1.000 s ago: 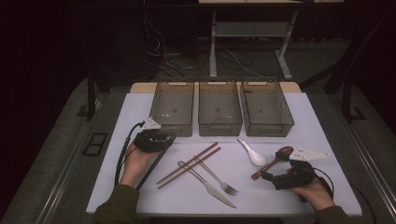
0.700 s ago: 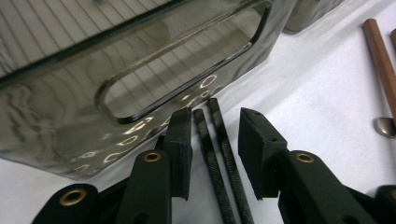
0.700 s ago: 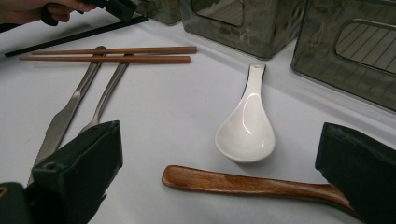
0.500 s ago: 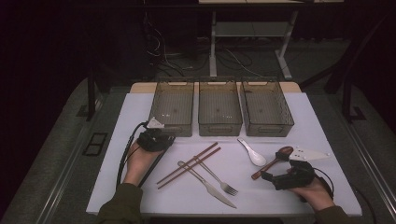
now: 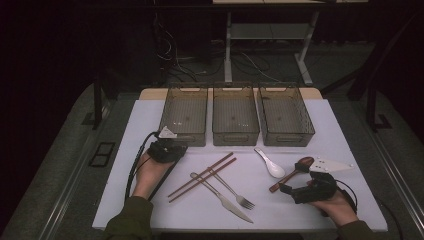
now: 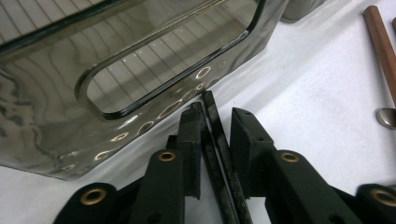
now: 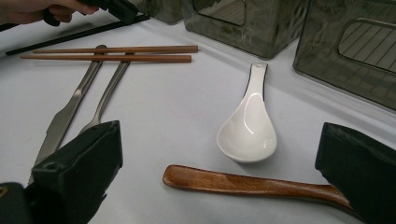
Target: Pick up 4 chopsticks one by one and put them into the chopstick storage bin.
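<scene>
Left gripper at near face of left bin, jaws nearly together around thin black strip. Right gripper spread wide, empty, near wooden spoon; white spoon just beyond. Chopsticks lie across knife and fork at centre.

Jaws spread wide over a wooden spoon; beyond it, white spoon, chopsticks, knife, fork, perhaps three smoky bins.
</scene>
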Motion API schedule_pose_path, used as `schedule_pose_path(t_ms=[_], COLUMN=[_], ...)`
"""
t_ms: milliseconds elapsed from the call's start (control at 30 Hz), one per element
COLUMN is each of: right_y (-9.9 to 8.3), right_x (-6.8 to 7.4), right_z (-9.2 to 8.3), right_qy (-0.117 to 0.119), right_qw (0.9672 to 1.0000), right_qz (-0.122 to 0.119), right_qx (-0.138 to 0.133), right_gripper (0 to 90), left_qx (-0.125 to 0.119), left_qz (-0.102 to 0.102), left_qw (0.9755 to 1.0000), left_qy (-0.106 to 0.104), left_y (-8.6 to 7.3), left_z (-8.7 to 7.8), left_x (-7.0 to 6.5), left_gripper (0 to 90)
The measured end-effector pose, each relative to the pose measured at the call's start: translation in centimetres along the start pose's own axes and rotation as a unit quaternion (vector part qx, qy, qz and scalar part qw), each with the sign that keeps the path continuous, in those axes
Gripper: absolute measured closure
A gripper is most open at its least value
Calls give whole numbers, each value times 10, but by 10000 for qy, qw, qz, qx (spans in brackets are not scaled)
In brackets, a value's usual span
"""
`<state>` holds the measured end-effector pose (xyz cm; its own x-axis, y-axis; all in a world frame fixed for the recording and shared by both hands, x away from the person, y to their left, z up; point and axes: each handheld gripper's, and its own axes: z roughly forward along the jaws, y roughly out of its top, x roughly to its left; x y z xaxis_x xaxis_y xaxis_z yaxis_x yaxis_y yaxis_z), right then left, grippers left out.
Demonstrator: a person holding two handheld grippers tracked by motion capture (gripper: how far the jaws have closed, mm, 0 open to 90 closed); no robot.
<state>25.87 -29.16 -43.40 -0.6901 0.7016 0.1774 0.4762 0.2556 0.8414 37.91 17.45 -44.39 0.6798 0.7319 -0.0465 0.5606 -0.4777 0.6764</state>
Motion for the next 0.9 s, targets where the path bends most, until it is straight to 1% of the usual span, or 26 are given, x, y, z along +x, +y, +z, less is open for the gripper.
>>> schedule_pose_path(t_ms=[267,400,467,533,667,800,833,867,900], right_y=[0,0,0,0,0,0,0,0,0], right_x=[0,0,0,0,0,0,0,0,0], right_z=[0,0,0,0,0,0,0,0,0], right_qy=[5,8,11,11,12,19,20,22,22], right_qw=[10000,10000,10000,10000,10000,10000,10000,10000,10000], right_qz=[3,-2,2,6,6,5,3,3,3], right_qx=[6,7,7,10,9,16,14,15,15], right_gripper=[4,5,5,4,5,4,5,5,5], left_qx=[17,34,29,27,48,23,-11,-5,2], left_qz=[1,110,116,146,256,214,170,162,141], left_qw=[10000,9998,9997,9994,9988,9986,9986,9984,9985], left_qy=[-74,-174,-214,-320,-413,-490,-508,-535,-527], left_y=[0,1,1,2,3,3,2,2,2], left_z=[0,0,0,1,3,3,3,3,2], left_x=[0,0,-2,-3,-5,-5,-5,-4,-4], left_gripper=[758,777,779,779,780,777,773,754,754])
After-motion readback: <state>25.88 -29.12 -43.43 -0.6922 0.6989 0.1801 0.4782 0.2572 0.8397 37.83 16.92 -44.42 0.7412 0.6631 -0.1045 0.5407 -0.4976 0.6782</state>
